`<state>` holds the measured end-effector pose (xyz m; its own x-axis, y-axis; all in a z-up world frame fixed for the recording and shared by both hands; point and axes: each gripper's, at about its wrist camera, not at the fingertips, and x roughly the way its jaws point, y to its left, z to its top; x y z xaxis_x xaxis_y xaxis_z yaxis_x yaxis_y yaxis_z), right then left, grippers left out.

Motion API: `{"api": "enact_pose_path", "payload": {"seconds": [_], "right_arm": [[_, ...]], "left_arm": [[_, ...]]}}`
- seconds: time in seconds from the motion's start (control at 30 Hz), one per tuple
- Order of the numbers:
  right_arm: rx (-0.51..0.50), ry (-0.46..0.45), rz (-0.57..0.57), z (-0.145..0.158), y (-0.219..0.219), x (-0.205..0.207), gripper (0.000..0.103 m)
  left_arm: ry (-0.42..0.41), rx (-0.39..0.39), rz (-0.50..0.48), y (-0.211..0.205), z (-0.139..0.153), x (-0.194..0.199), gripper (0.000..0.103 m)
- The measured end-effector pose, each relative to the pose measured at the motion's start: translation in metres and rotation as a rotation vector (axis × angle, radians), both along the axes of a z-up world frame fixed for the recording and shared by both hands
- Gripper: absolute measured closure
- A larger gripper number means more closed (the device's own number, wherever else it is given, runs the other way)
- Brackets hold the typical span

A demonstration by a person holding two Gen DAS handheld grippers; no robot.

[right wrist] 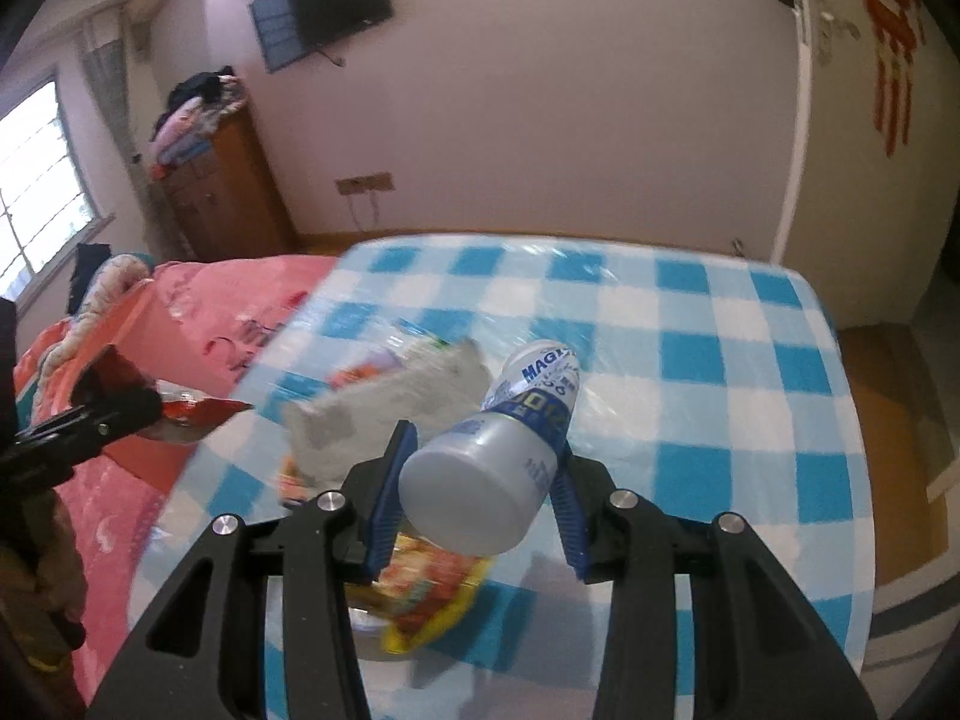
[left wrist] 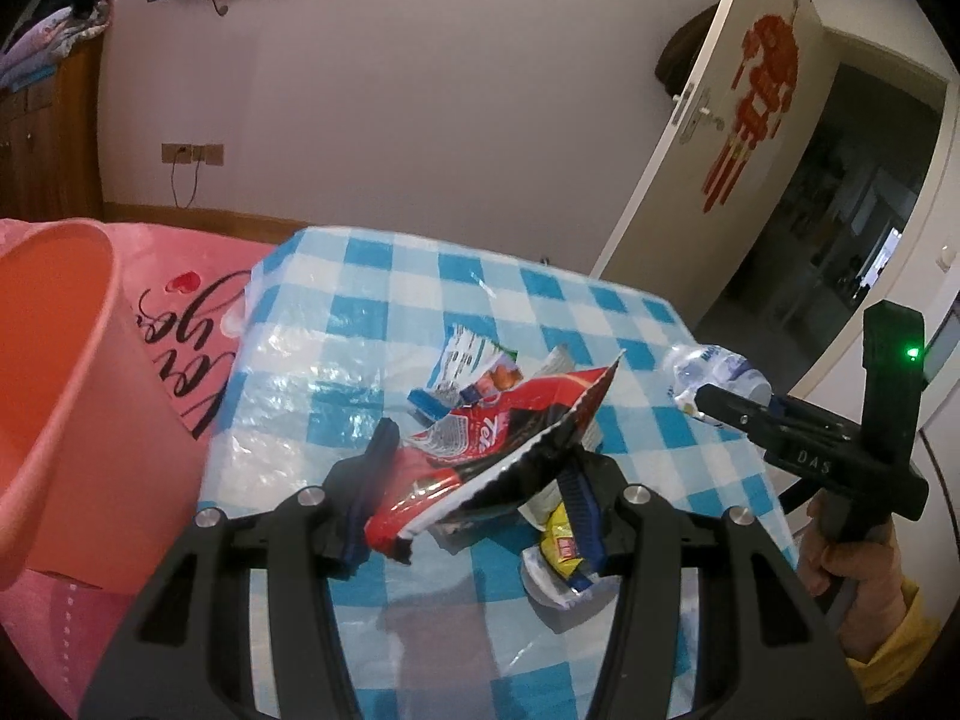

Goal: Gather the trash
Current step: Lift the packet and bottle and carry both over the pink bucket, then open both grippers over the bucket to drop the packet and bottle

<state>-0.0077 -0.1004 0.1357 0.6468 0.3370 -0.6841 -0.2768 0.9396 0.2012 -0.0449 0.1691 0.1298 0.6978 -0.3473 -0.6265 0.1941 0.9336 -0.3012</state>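
Observation:
In the left wrist view my left gripper point(left wrist: 480, 474) is shut on a crumpled red snack wrapper point(left wrist: 510, 420), held above the blue-and-white checked table point(left wrist: 372, 276). An orange bucket point(left wrist: 54, 372) stands close on the left. My right gripper point(right wrist: 486, 447) is shut on a clear plastic bottle point(right wrist: 498, 462) with a blue label, lifted off the table and lying across the pads. The same bottle point(left wrist: 714, 369) and right gripper point(left wrist: 729, 405) show at the right of the left wrist view. The left gripper point(right wrist: 129, 408) with the red wrapper point(right wrist: 198, 414) shows at the left of the right wrist view.
More trash lies on the table: a blue-white packet point(left wrist: 474, 363), a yellow wrapper point(left wrist: 561, 546), a silver wrapper point(right wrist: 384, 402) and a red-yellow packet point(right wrist: 432, 594). A pink bed cover point(right wrist: 198, 312) borders the table's left side. An open door point(left wrist: 744, 120) stands at the right.

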Motion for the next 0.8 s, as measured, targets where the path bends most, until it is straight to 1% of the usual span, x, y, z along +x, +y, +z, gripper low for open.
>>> {"api": "enact_pose_path", "payload": {"seconds": [0.1,0.23,0.4,0.5,0.53,0.63,0.8], "right_arm": [[0.023,-0.022,0.057,0.018,0.021,-0.003,0.059],[0.072,-0.049,0.166,0.044,0.061,-0.006,0.059],[0.103,-0.084,0.353,0.075,0.133,-0.004,0.059],[0.101,-0.097,0.450,0.086,0.178,-0.003,0.059],[0.100,-0.105,0.491,0.089,0.198,-0.002,0.059],[0.102,-0.116,0.565,0.094,0.239,0.000,0.059],[0.099,-0.105,0.675,0.088,0.304,0.009,0.059]], "left_arm": [[-0.029,0.002,0.007,0.007,0.014,-0.006,0.050],[-0.084,0.010,0.038,0.025,0.038,-0.017,0.050],[-0.145,0.037,0.134,0.067,0.068,-0.032,0.050],[-0.161,0.061,0.230,0.103,0.081,-0.040,0.050],[-0.164,0.070,0.262,0.116,0.083,-0.042,0.050],[-0.151,0.099,0.355,0.150,0.083,-0.044,0.050],[-0.105,0.111,0.457,0.198,0.071,-0.043,0.050]]}}
